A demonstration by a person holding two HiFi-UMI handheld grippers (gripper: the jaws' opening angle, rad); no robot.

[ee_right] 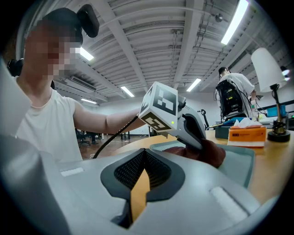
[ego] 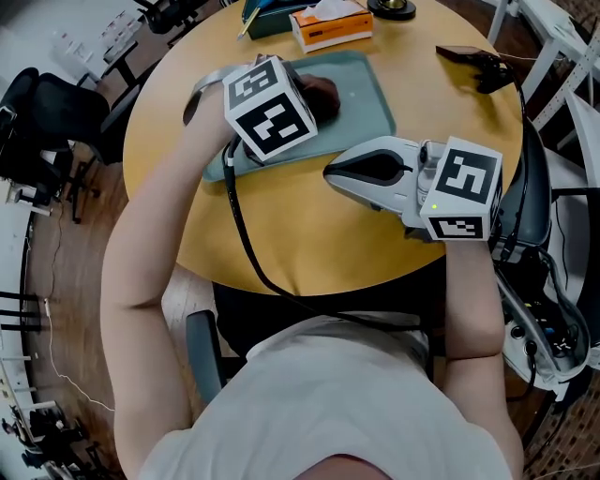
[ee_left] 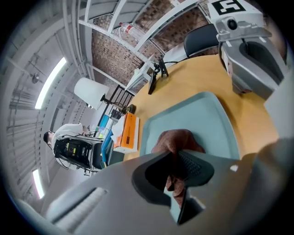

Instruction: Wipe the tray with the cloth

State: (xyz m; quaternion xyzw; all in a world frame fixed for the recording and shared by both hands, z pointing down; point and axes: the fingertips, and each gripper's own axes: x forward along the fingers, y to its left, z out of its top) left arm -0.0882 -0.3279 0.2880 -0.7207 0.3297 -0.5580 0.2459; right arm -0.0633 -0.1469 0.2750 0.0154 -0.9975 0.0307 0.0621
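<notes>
A teal tray (ego: 370,103) lies on the round wooden table (ego: 309,234), toward its far side. My left gripper (ego: 309,98) reaches down onto the tray and is shut on a bunched brown cloth (ego: 324,93), which rests on the tray's surface. The left gripper view shows the cloth (ee_left: 177,140) pinched between the jaws (ee_left: 177,158) over the tray (ee_left: 202,114). My right gripper (ego: 334,171) lies level just off the tray's near right corner, jaws together with nothing in them (ee_right: 146,172). In its view, the left gripper (ee_right: 197,137) presses the cloth (ee_right: 215,155) on the tray (ee_right: 241,160).
An orange tissue box (ego: 330,26) stands just beyond the tray. A dark lamp base (ego: 392,7) and a black stand (ego: 480,67) sit at the table's far right. Chairs ring the table. A person (ee_right: 232,92) stands in the background.
</notes>
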